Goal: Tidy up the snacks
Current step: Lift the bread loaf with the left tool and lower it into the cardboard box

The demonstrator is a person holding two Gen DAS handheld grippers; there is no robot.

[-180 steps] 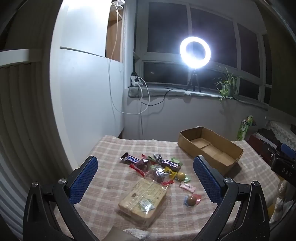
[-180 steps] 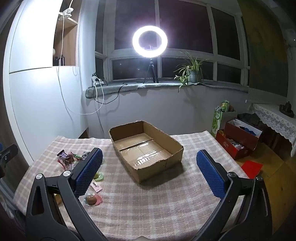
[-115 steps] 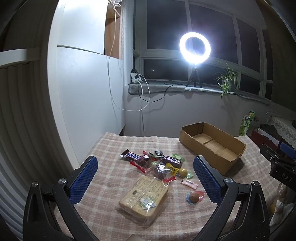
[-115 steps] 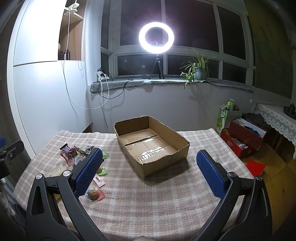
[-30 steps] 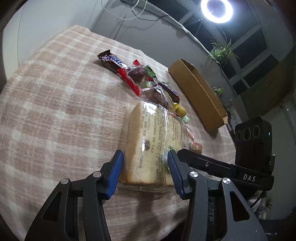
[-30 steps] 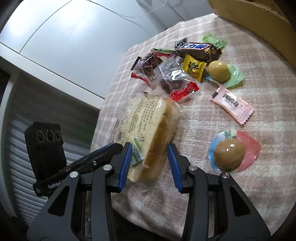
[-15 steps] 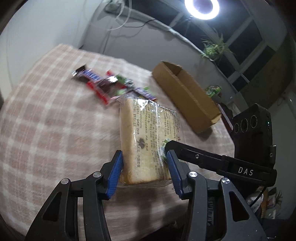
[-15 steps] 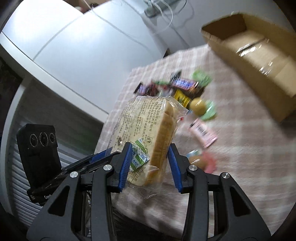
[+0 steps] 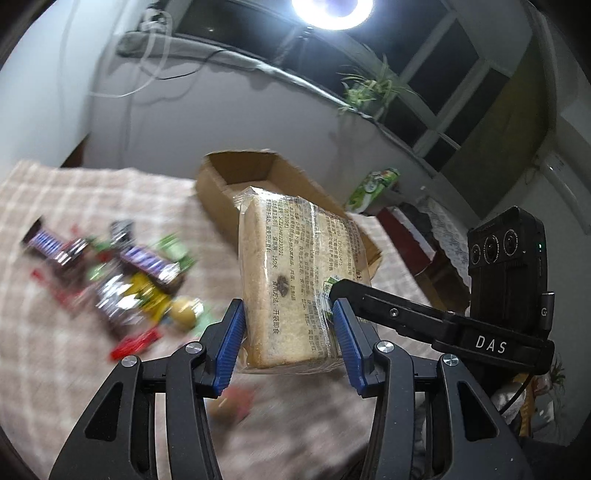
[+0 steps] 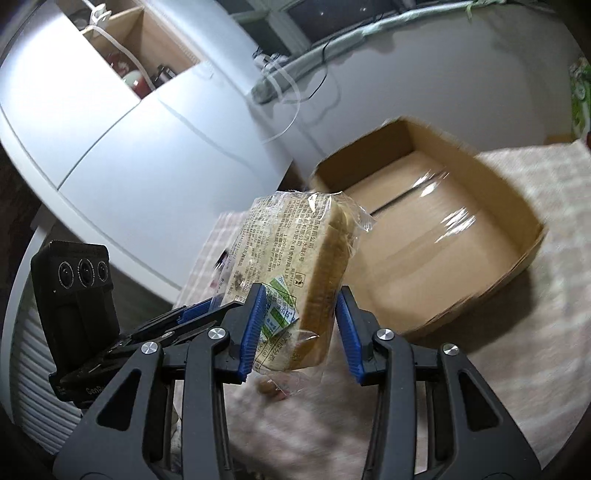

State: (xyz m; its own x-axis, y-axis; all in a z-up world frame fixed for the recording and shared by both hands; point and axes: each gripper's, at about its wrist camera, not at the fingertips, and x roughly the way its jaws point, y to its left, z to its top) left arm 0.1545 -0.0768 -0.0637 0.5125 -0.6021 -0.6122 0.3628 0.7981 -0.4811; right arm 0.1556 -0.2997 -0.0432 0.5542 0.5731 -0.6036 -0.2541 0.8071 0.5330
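One cardboard box (image 10: 424, 236), nothing inside.

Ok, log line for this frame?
left hand-held gripper: shut on bread pack | right hand-held gripper: shut on bread pack | pack: airborne | cardboard box: empty

A ring light (image 9: 331, 11) is glaring white at the top of the left view, blowing out its own centre. The windows (image 9: 454, 70) behind are showing black. The snack wrappers (image 9: 122, 280) are smearing with motion blur, perhaps too much to read. Tape in the cardboard box (image 10: 436, 236) is glinting. Fisheye edges are bending and darkening.
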